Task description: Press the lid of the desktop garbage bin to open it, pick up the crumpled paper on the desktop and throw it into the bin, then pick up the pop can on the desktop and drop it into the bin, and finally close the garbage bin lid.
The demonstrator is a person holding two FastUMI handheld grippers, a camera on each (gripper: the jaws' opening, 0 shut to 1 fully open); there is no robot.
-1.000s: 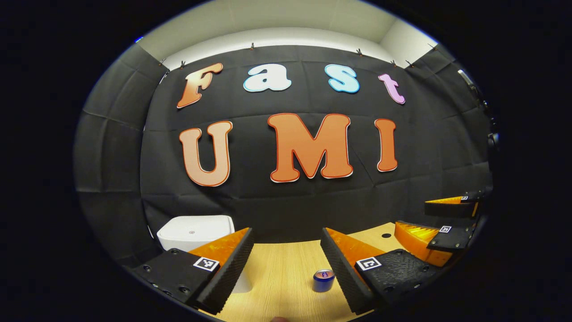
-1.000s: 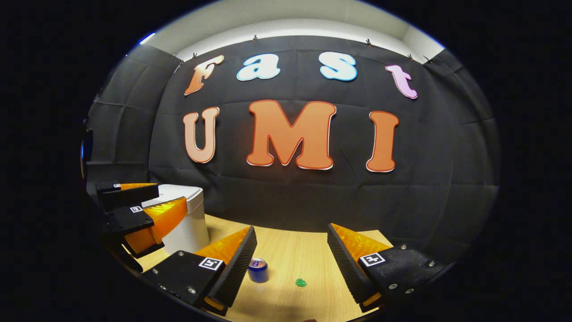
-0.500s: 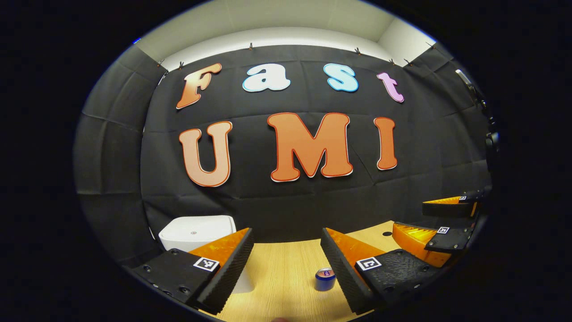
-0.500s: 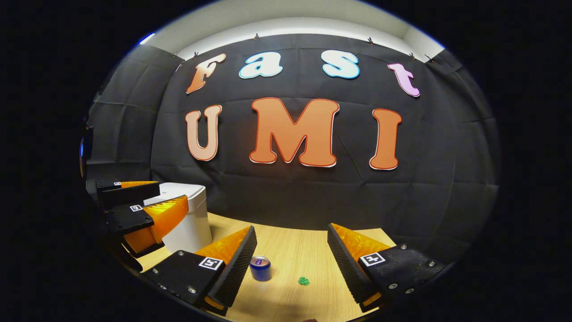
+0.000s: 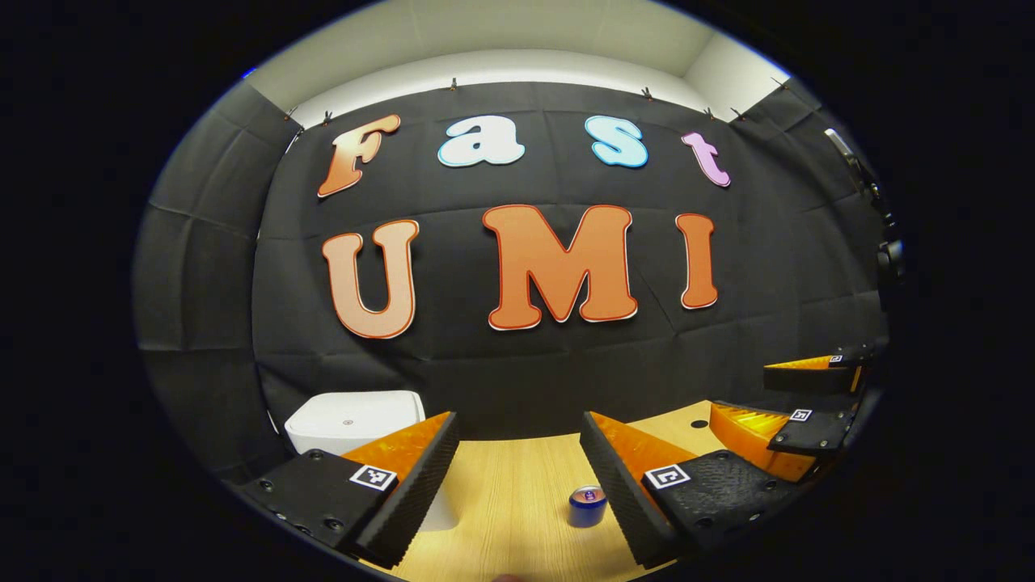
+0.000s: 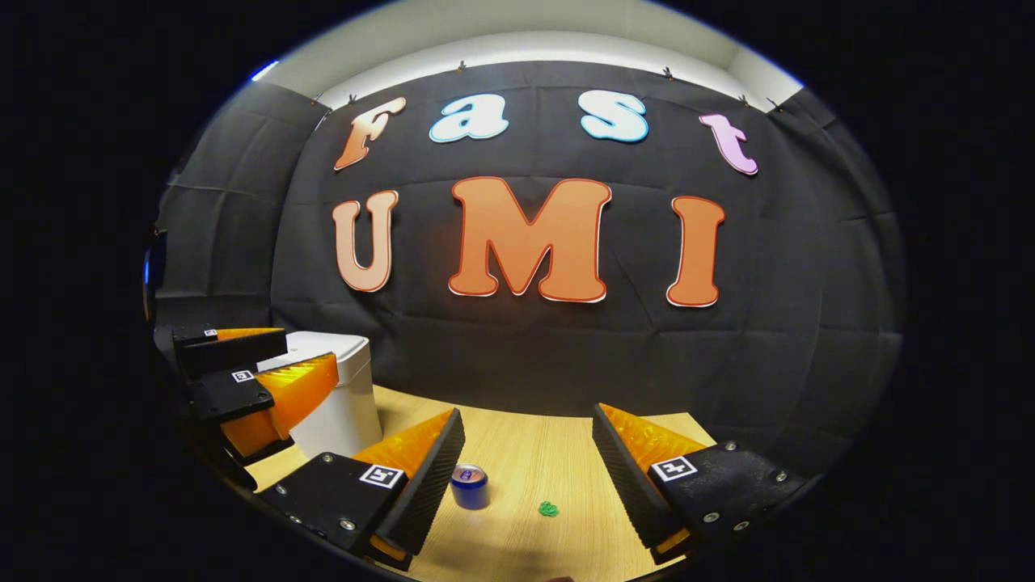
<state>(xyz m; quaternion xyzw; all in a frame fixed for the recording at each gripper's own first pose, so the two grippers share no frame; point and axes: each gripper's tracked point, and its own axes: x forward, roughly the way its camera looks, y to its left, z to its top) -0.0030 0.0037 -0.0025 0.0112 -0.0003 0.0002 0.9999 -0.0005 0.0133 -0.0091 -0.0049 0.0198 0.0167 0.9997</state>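
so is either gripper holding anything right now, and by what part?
Nothing held. The left gripper and right gripper are both open and empty; the pop can stands on the table.

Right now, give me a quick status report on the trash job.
Both tongs open, empty, above desk. Bin lid shut. Can upright, green paper wad beside it. Nothing in the way.

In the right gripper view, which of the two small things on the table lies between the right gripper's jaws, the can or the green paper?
The green paper: it lies in the gap between the jaws. The can stands upright, beside the left jaw.
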